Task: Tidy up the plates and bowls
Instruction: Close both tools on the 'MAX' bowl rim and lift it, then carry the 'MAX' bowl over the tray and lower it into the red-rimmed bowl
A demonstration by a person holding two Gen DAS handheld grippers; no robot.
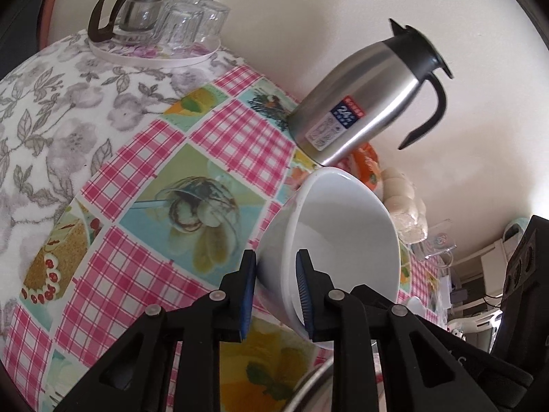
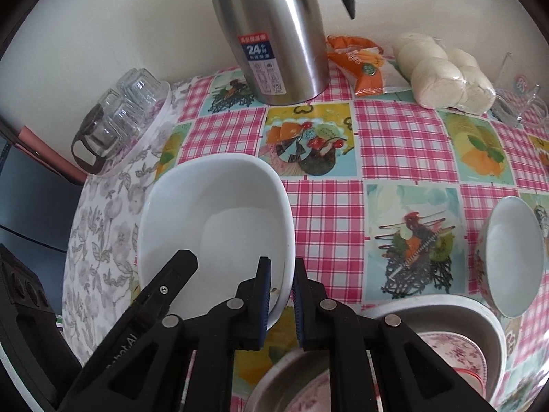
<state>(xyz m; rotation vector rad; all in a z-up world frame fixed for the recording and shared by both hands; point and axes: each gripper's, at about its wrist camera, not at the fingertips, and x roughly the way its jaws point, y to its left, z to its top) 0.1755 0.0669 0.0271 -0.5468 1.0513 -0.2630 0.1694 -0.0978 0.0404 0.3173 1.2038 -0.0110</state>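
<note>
A large white bowl hangs over the checked tablecloth, held from two sides. My left gripper is shut on its rim, one pad inside and one outside. My right gripper is shut on the opposite rim. One left finger shows inside the bowl in the right wrist view. A small white bowl with a patterned outside stands at the right. Below it a metal basin holds a floral plate. A second floral dish lies under my right gripper.
A steel thermos jug stands at the back by the wall. A round tray with a glass pot and upturned glasses sits at the left. An orange snack bag, wrapped buns and a clear stand lie at the back right.
</note>
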